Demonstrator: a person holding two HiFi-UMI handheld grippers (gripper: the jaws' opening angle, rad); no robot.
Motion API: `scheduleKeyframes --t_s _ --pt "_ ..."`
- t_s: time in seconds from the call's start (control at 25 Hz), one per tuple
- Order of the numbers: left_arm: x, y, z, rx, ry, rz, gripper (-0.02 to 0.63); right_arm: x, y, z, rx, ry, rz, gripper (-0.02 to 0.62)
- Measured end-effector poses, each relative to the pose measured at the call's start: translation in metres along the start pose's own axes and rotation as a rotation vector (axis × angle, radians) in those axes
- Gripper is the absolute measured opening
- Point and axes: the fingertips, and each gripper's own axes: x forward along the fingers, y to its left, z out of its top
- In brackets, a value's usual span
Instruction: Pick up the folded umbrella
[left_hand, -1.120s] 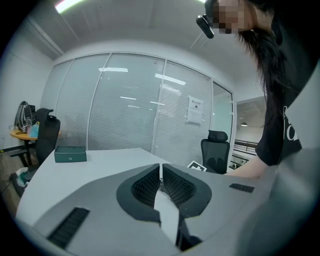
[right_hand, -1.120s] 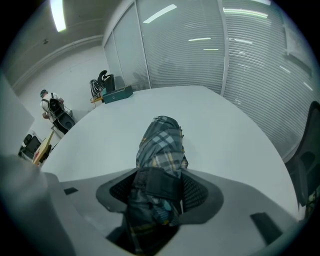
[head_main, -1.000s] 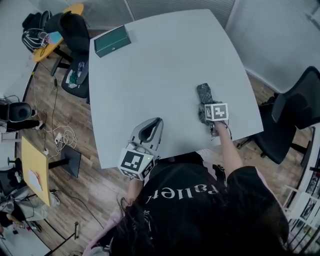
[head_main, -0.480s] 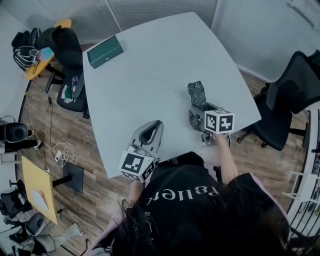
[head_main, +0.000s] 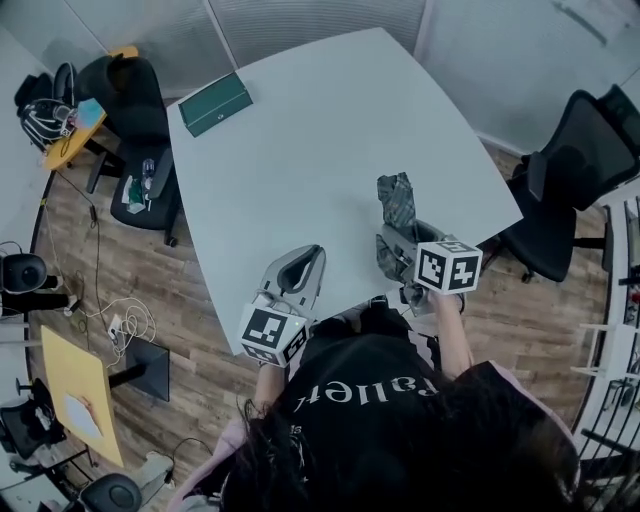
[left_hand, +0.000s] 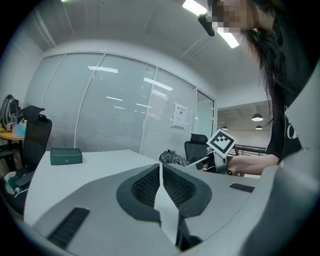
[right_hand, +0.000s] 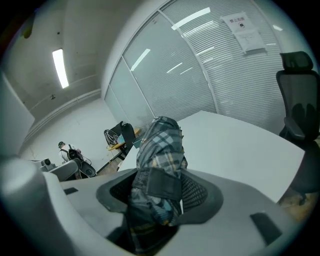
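Note:
The folded umbrella (head_main: 398, 200), in grey plaid cloth with a strap round it, is off the white table (head_main: 320, 140) near its right front edge. My right gripper (head_main: 397, 250) is shut on its lower part, and the upper end sticks out past the jaws. In the right gripper view the umbrella (right_hand: 160, 150) fills the gap between the pads of the right gripper (right_hand: 157, 192). My left gripper (head_main: 300, 265) is shut and empty over the table's near edge. In the left gripper view the left gripper (left_hand: 160, 172) points across the table, with the umbrella (left_hand: 172, 157) beyond it.
A dark green box (head_main: 214, 103) lies at the table's far left corner. A black office chair (head_main: 570, 170) stands to the right of the table. More chairs and bags (head_main: 120, 90) crowd the floor on the left. Cables lie on the wooden floor (head_main: 120, 320).
My right gripper has lifted the umbrella off the table and drawn it toward the near edge. The left gripper has shifted a little along that edge.

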Motion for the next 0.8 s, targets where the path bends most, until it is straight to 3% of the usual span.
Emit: scheduleKeyframes --t_s 0.4,0.8 --pt "-0.047 -0.004 -0.027 -0.015 0.021 -0.097 0.025 -0.025 0.060 -0.049 0.079 -0.027 -0.003 0.247" --pt "-0.064 -0.024 -0.033 -0.034 0.005 -0.100 0.025 -0.049 0.077 -0.077 0.079 -0.002 0.016 0.247"
